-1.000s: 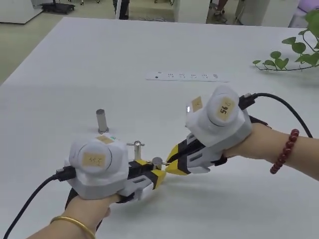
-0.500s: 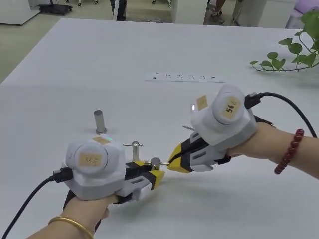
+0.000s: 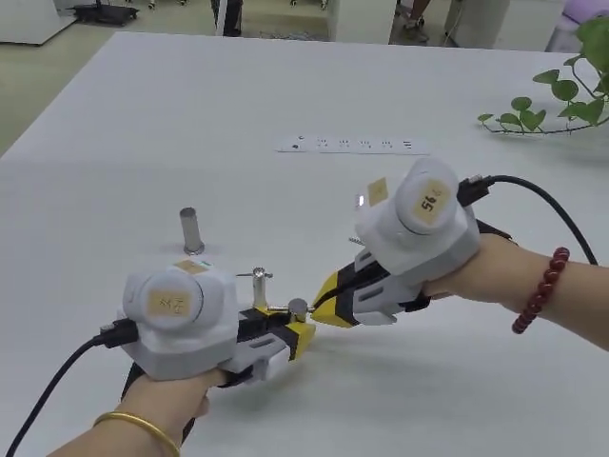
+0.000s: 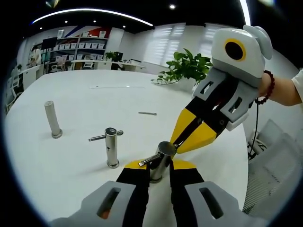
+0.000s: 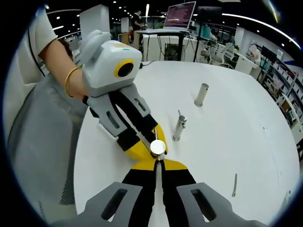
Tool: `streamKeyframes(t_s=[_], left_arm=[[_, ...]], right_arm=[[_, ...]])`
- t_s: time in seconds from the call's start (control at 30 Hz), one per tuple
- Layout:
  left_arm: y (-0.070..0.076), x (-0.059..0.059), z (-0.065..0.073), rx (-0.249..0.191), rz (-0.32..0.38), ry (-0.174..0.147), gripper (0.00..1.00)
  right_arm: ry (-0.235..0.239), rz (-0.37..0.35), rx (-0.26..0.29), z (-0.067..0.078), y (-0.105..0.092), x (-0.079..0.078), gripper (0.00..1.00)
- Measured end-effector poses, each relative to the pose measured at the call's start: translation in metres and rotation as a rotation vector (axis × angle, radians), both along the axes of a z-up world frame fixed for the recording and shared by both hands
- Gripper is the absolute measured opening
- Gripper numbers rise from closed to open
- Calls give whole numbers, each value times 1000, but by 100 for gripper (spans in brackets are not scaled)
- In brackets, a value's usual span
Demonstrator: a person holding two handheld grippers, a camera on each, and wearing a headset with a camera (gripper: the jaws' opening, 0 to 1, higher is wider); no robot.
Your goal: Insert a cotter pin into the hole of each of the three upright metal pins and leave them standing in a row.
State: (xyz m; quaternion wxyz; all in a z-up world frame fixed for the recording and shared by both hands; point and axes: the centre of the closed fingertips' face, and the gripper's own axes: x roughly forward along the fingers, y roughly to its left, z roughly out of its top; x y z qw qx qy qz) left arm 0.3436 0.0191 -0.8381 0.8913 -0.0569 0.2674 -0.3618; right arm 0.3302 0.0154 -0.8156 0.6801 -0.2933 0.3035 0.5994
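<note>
My left gripper [image 4: 158,166] is shut on the shaft of a short metal pin [image 4: 161,158], which stands upright on the white table [image 3: 285,86]. A cotter pin [image 4: 148,160] pokes out of its hole on the left side. My right gripper [image 5: 158,165] is shut on the other end of that cotter pin [image 5: 158,171], its yellow tips against the pin head [image 5: 157,147]. In the head view the two grippers meet at this pin [image 3: 298,307]. A second pin [image 3: 258,286] stands behind with a cotter pin through it. The third pin [image 3: 191,231] stands bare farther left.
A loose cotter pin [image 4: 147,113] lies on the table beyond the grippers. A white power strip [image 3: 352,145] lies mid-table, and a leafy plant [image 3: 561,95] trails in at the far right. Both gripper cables run off the near edge.
My right gripper has edged left, closer to the pin held by the left gripper. The left gripper and the other two pins have stayed put.
</note>
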Motion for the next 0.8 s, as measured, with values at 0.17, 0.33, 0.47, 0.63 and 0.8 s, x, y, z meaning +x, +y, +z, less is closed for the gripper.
streamKeyframes(t_s=[0.17,0.33,0.47,0.63,0.8], left_arm=[[0,0,-1,0,0,1,14],[0,0,-1,-9,2,12,15],[0,-2,0,-4,-8,9,17],[1,-5,-1,29,-26,5,22],[6,-7,-5,55,-23,24,24]], right_arm=[[11,-25,19,-1,0,1,5],[13,-42,43,0,2,2,7],[22,-54,62,2,5,2,15],[28,-62,99,6,12,3,18],[36,-58,105,4,18,1,19]])
